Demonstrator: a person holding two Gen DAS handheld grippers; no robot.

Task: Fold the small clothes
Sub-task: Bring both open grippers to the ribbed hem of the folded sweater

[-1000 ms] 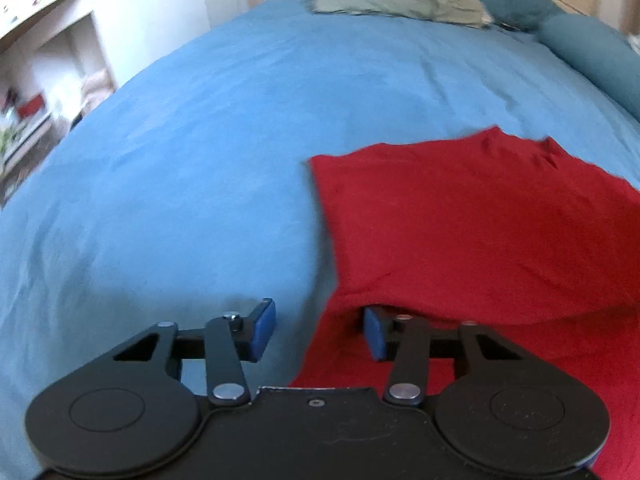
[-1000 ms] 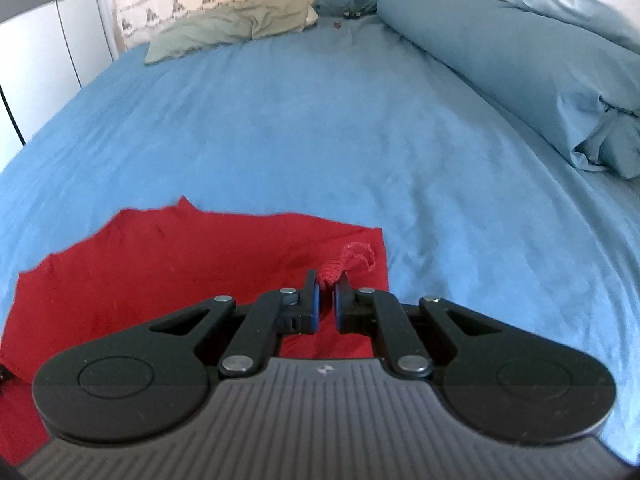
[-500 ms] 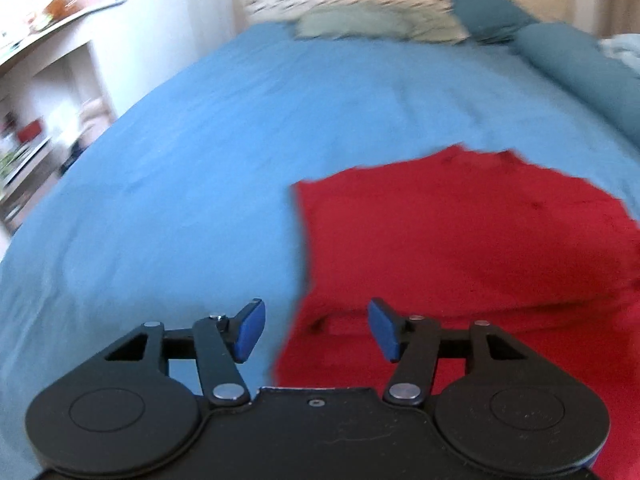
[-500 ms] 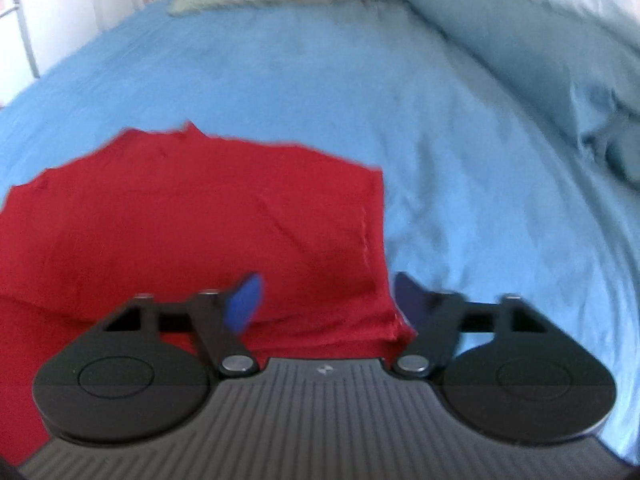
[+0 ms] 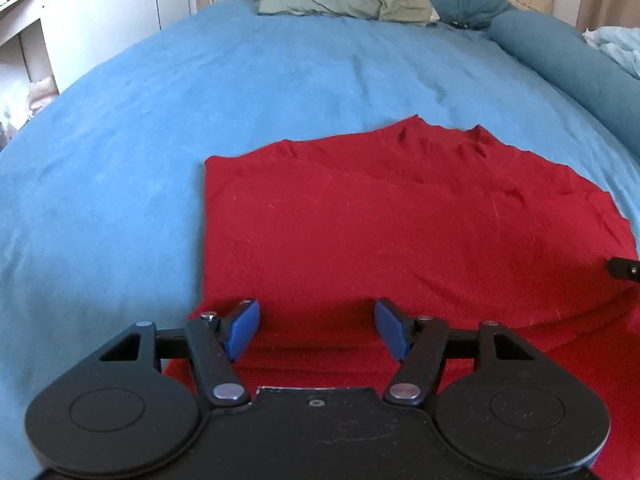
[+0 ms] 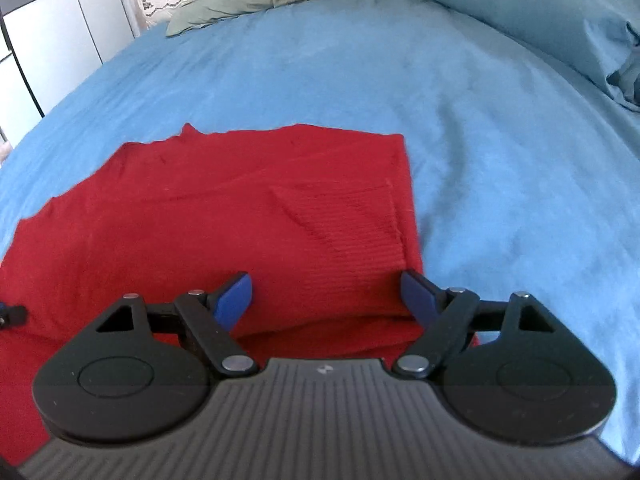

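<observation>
A red knit garment (image 5: pixel 380 232) lies folded over on the blue bed sheet (image 5: pixel 200 80); it also shows in the right wrist view (image 6: pixel 240 216), with a ribbed sleeve or hem part (image 6: pixel 352 224) at its right edge. My left gripper (image 5: pixel 316 330) is open and empty, just above the garment's near left part. My right gripper (image 6: pixel 328 298) is open and empty above the garment's near right corner. A tip of the right gripper (image 5: pixel 624 268) shows at the right edge of the left wrist view.
Pillows (image 5: pixel 344 0) lie at the head of the bed. A rolled teal duvet (image 6: pixel 520 12) runs along the right side. White furniture (image 5: pixel 24 40) stands left of the bed, and a white wardrobe (image 6: pixel 48 48) shows behind it.
My right gripper has let go of the garment's corner and opened. Both grippers have pulled back and now hover wide open over the folded garment, which lies flat.
</observation>
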